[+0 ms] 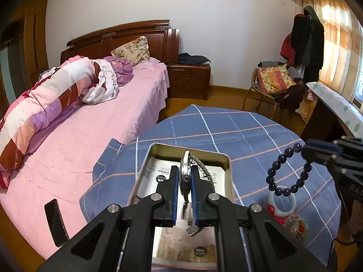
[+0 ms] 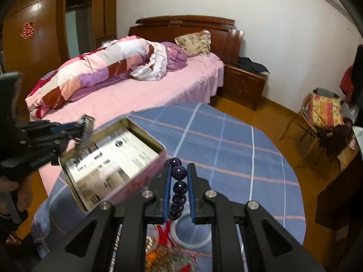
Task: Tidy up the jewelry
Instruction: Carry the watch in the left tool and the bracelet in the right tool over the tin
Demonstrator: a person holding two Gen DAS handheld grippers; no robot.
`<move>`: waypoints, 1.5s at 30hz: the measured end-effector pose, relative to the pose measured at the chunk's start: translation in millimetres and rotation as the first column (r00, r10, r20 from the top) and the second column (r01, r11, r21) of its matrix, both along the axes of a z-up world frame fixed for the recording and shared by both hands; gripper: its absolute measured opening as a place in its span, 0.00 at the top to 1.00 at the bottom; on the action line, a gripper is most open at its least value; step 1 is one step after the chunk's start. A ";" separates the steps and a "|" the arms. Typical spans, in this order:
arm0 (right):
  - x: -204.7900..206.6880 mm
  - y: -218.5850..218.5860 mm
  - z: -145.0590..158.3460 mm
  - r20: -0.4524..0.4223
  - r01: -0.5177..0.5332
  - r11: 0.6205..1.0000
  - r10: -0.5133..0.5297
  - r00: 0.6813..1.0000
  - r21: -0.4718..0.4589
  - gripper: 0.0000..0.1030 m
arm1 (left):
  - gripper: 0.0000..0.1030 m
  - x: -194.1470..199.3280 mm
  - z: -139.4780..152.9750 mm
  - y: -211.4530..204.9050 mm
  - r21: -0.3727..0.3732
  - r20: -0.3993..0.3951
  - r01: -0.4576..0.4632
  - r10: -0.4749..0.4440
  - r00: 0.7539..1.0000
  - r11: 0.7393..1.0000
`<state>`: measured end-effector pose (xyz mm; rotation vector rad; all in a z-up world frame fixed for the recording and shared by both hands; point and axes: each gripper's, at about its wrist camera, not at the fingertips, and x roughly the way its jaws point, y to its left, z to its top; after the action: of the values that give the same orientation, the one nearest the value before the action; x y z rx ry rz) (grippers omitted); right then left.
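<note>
My left gripper [image 1: 185, 170] is shut on a silver wristwatch [image 1: 186, 179] and holds it on edge over the open metal tin [image 1: 223, 158], which has printed paper inside. My right gripper [image 2: 179, 170] is shut on a dark purple bead bracelet [image 2: 179, 188] held above the blue checked table. In the left wrist view the bracelet [image 1: 287, 172] hangs from the right gripper [image 1: 304, 150] to the right of the tin. In the right wrist view the left gripper [image 2: 79, 129] and the watch [image 2: 87, 131] are over the tin's [image 2: 158, 149] left end.
A pale jade bangle [image 1: 292, 204] and red-tasselled ornaments [image 1: 295, 224] lie on the blue checked cloth [image 1: 249, 127] near the front right. A pink bed [image 1: 90, 147] with a dark phone [image 1: 55, 219] is to the left. A chair [image 1: 272, 83] and desk stand behind right.
</note>
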<state>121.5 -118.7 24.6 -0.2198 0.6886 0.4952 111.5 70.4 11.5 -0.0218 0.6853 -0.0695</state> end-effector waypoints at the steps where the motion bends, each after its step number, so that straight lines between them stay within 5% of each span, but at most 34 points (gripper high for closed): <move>1: 2.2 5.5 3.4 0.008 -0.009 1.000 0.009 1.000 -0.002 0.84 | 0.91 2.0 0.2 1.3 0.003 -0.001 0.000 0.000 1.000 1.000; 12: 19.9 46.0 11.9 0.039 -0.056 0.998 0.055 0.998 0.025 0.84 | 0.91 29.0 -2.0 18.1 -0.002 -0.027 -0.016 0.016 1.000 1.000; 45: 62.0 70.9 -50.1 -0.096 -0.019 1.000 0.021 0.995 0.023 0.84 | 0.91 77.9 -48.1 17.6 0.081 -0.141 -0.063 0.074 0.987 0.995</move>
<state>183.5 -47.8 -25.5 -0.1835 0.7749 0.5344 189.5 88.0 -36.6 0.0231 0.8301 0.0246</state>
